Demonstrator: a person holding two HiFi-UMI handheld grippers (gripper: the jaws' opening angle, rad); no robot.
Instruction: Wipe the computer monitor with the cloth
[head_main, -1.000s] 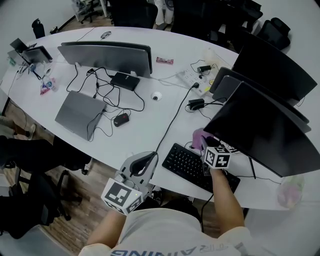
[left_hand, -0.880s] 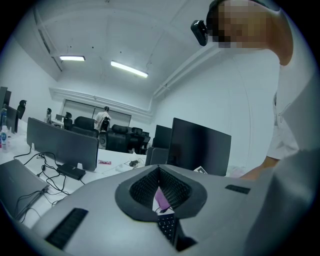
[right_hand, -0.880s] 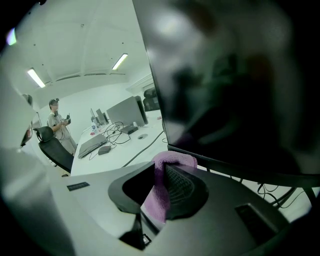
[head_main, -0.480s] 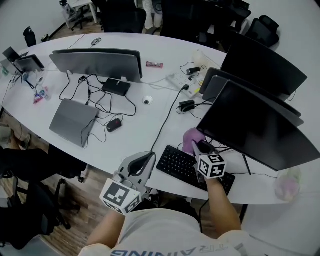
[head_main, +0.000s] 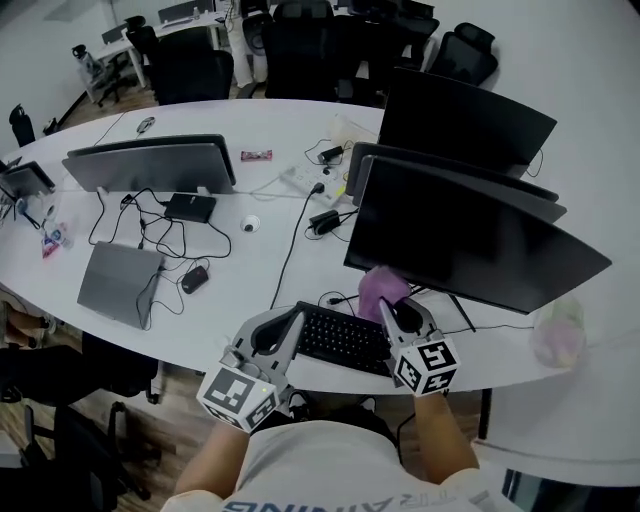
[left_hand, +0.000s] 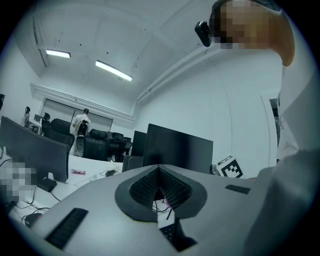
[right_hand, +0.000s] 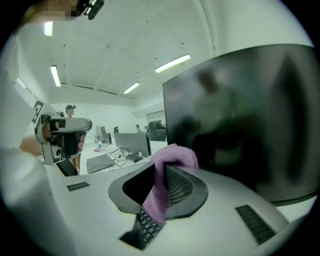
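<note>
A white table (head_main: 250, 270) crosses the frame, chairs (head_main: 195, 70) at top. Lower left, the left gripper (head_main: 290, 322) is clenched, empty. Middle, the right gripper (head_main: 384, 303) pinches the purple cloth (head_main: 378, 286) just beside the black monitor (head_main: 470, 235). Gripper views alone show ceiling lights (left_hand: 114, 70)

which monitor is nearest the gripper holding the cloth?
The front black monitor on the right, above the keyboard: the pink cloth in the right gripper sits at its lower-left edge. Two black monitors stand behind; the grey-backed one is far left.
</note>
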